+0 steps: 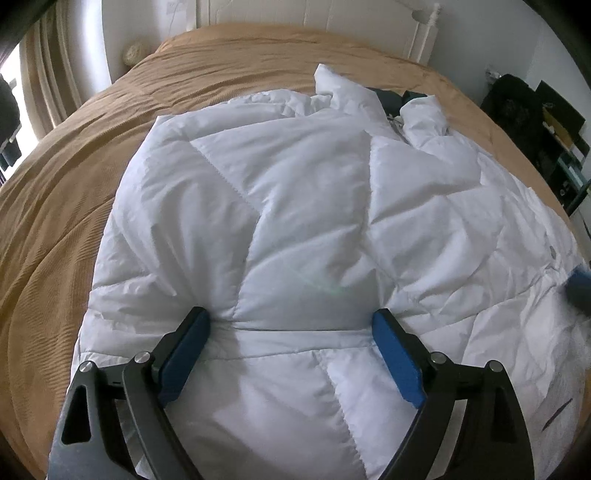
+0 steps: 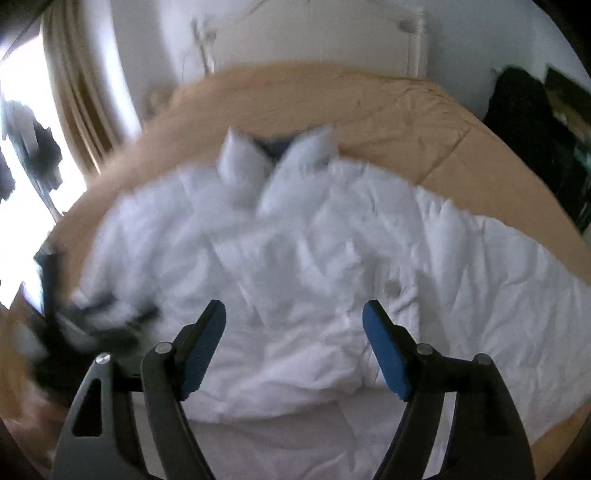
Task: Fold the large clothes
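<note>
A large white quilted puffer jacket (image 1: 295, 206) lies spread on a bed with a tan cover (image 1: 74, 184). Its collar points toward the headboard, with a dark lining showing at the neck (image 1: 388, 99). My left gripper (image 1: 291, 321) is open, its blue pads pressed into the jacket's padding near the lower left part. In the right wrist view the same jacket (image 2: 314, 258) appears blurred. My right gripper (image 2: 293, 314) is open and empty, just above the jacket's front. It also shows as a blue blur in the left wrist view (image 1: 580, 288).
A white headboard (image 1: 314, 14) stands at the far end of the bed. Curtains and a bright window (image 2: 29, 166) are on the left. Dark shelving with objects (image 1: 546, 125) stands on the right of the bed.
</note>
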`<state>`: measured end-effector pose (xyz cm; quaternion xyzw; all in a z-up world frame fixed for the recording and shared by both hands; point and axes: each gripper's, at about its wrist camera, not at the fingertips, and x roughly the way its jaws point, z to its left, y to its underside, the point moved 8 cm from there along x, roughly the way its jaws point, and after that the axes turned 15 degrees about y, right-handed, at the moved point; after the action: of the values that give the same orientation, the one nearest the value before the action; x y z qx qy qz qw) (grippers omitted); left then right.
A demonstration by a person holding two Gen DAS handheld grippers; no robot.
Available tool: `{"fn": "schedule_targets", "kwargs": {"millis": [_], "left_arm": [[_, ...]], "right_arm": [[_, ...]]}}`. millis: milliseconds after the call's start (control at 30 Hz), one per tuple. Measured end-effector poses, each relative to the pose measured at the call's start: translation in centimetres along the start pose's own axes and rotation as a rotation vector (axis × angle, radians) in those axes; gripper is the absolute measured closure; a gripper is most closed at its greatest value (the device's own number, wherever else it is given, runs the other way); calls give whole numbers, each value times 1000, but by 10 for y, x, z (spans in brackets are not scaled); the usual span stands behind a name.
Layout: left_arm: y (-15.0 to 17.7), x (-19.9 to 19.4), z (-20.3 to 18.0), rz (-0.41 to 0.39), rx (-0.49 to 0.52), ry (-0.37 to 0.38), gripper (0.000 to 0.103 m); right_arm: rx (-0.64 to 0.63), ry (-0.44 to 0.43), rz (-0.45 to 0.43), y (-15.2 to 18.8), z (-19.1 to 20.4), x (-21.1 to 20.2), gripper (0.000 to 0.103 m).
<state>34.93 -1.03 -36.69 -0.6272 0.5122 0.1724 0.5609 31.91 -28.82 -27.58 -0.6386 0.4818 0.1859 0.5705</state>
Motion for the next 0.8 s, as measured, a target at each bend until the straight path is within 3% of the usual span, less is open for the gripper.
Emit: {"fn": "schedule_targets", "kwargs": {"millis": [100,233,333,467,600,700,800], "left_arm": [[2,-10,5,10,-16,2,13],[3,-47,12,-34,-89,-11,14],[10,-68,12,-75,-80,4,13],[38,-40,26,10,7,-83,12],[41,-34,25,-5,22,-110,8],[41,-31,25,-3,18,-108,6],[43,-31,24,-4,18,-97,5]], "right_arm": [[-64,100,132,38,-5,56,25],[-58,80,82,42,-14,64,21],[-67,96,79,39,-15,69,18],[-70,91,82,40,-6,67,18],[-25,75,96,32,-9,45,17],[82,78,56,22,-56,18,8],[226,124,34,23,-141,-2,5]]}}
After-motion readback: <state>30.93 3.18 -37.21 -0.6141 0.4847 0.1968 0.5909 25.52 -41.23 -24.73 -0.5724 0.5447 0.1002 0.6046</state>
